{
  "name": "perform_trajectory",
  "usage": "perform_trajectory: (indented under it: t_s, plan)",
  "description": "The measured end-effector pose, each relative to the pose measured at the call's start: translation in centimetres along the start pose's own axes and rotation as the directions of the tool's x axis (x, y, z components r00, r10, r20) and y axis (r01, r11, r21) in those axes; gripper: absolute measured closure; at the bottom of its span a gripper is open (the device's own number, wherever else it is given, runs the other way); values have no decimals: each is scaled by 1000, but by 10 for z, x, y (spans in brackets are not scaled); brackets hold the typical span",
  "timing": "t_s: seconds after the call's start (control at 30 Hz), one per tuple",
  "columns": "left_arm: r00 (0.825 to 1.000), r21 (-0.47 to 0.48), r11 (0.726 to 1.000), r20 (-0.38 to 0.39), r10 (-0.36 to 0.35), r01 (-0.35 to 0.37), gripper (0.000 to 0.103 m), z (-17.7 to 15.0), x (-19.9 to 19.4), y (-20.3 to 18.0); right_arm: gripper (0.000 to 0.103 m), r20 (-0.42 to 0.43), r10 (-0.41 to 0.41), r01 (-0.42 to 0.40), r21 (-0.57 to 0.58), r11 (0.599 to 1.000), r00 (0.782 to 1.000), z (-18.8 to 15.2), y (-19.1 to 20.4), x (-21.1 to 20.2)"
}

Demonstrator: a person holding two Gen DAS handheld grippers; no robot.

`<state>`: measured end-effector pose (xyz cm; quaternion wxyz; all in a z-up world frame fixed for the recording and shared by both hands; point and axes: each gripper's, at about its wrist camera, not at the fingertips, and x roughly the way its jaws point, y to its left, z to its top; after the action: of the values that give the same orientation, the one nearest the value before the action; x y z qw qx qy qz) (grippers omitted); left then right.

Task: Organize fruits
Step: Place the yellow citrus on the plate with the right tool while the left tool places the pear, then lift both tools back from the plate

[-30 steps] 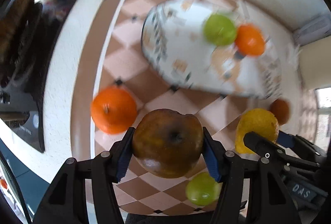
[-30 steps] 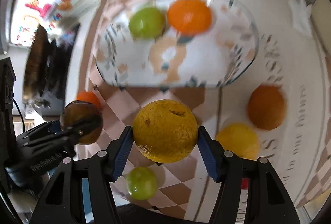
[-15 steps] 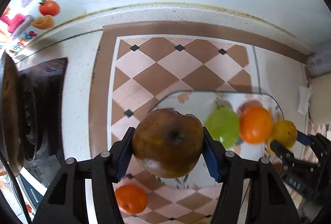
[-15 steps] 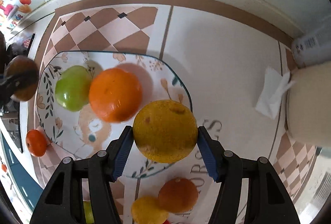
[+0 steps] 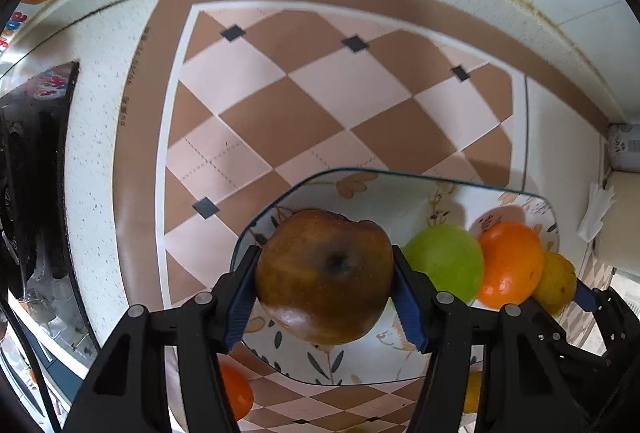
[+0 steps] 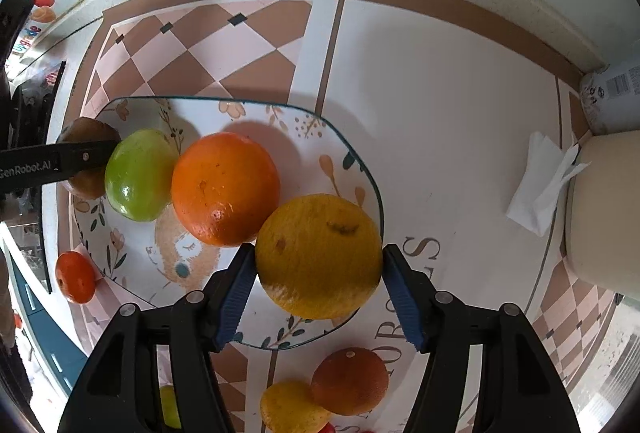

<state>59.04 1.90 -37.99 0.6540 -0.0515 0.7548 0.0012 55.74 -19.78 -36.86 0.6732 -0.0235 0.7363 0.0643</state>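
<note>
Both gripped fruits have been carried over the floral glass plate (image 6: 362,169): the brown apple (image 5: 324,275) clamped in the left gripper (image 5: 325,293) at its left end, the yellow citrus (image 6: 318,255) clamped in the right gripper (image 6: 319,293) at its right end, so release is judged next.

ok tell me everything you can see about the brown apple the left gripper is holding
The brown apple is round, dull brown with darker patches, a paler glossy spot low down and a dark dimple facing the camera. The left gripper is shut on it, blue pads pressing both sides. It hangs over the left end of the floral plate, next to the green apple. Whether it touches plate or green apple cannot be told.
</note>
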Motion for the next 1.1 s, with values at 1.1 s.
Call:
perform_trajectory:
  t_s: [1.1]
  plan:
    - [932,33,995,356,74,-91,14,-150,-110,-6,9,226,-10,-6,69,998,974,-121,36,-84]
